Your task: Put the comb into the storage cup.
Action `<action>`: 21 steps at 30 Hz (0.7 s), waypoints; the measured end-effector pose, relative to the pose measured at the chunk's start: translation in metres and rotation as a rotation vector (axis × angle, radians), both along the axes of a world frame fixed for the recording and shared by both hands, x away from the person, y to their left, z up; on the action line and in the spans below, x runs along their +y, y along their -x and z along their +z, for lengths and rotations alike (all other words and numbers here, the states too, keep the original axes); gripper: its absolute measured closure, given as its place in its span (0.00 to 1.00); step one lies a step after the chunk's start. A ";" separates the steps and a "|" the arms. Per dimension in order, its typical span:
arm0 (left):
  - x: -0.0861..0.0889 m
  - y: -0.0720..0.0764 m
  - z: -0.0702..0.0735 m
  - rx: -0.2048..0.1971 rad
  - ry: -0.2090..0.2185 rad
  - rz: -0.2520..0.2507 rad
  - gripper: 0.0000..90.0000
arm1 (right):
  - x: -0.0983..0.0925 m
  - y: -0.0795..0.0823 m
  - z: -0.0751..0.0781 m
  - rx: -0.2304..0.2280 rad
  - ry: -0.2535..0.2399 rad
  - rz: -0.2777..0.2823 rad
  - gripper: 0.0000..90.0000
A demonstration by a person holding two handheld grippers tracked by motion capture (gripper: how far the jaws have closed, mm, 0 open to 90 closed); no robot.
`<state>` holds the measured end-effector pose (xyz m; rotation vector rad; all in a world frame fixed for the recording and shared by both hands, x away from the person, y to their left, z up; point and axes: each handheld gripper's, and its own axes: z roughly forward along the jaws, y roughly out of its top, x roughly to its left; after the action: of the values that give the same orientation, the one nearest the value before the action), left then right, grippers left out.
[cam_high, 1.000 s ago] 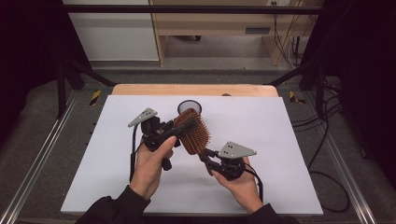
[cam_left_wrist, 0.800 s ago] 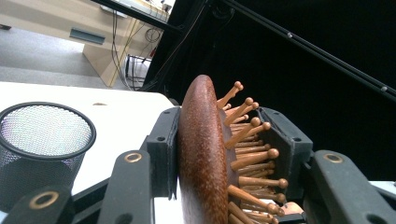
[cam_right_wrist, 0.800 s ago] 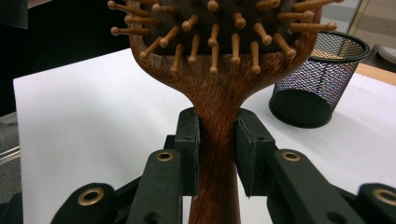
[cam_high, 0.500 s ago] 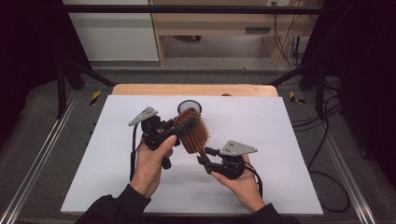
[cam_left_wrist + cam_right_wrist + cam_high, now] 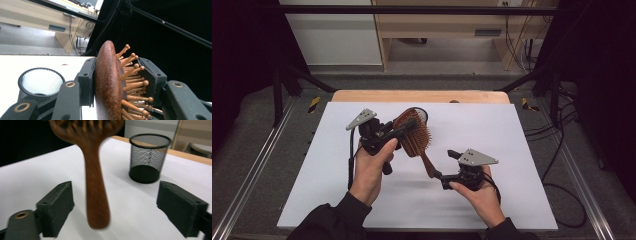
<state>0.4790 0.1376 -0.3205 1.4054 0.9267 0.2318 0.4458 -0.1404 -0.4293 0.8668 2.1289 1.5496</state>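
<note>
A brown wooden paddle hairbrush [image 5: 414, 136] is held up over the white table, bristles toward the right. My left gripper [image 5: 407, 129] is shut on its head; in the left gripper view one pad presses the smooth back [image 5: 107, 82] and the other the wooden bristles. My right gripper [image 5: 446, 168] stands open, and its jaws have just been opening. The brush handle [image 5: 96, 192] hangs between its pads [image 5: 56, 207], touching neither.
A black mesh pen cup [image 5: 148, 157] stands on the table behind the brush, partly hidden by the head in the high view [image 5: 422, 114]. White sheet [image 5: 522, 135] covers the table, with metal rails at both sides and cables on the right.
The right gripper's jaws have spread apart and let go of the brush handle. The left gripper still holds the brush head in about the same place.
</note>
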 end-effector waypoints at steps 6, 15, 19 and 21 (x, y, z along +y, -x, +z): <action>0.003 -0.007 0.014 -0.031 0.005 0.016 0.57 | -0.020 0.000 -0.004 0.016 0.066 -0.054 0.08; 0.003 -0.018 0.039 -0.066 0.000 0.040 0.57 | -0.042 0.003 0.003 -0.018 -0.001 -0.081 0.08; 0.002 -0.025 0.051 -0.101 0.006 0.036 0.57 | -0.054 0.006 -0.002 -0.002 0.018 -0.109 0.07; 0.002 -0.030 0.053 -0.099 0.012 0.039 0.57 | -0.062 0.005 -0.005 0.010 0.018 -0.124 0.07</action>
<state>0.5085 0.1395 -0.2672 1.3530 0.8737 0.3218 0.4404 -0.2029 -0.4338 0.9826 2.0518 1.4646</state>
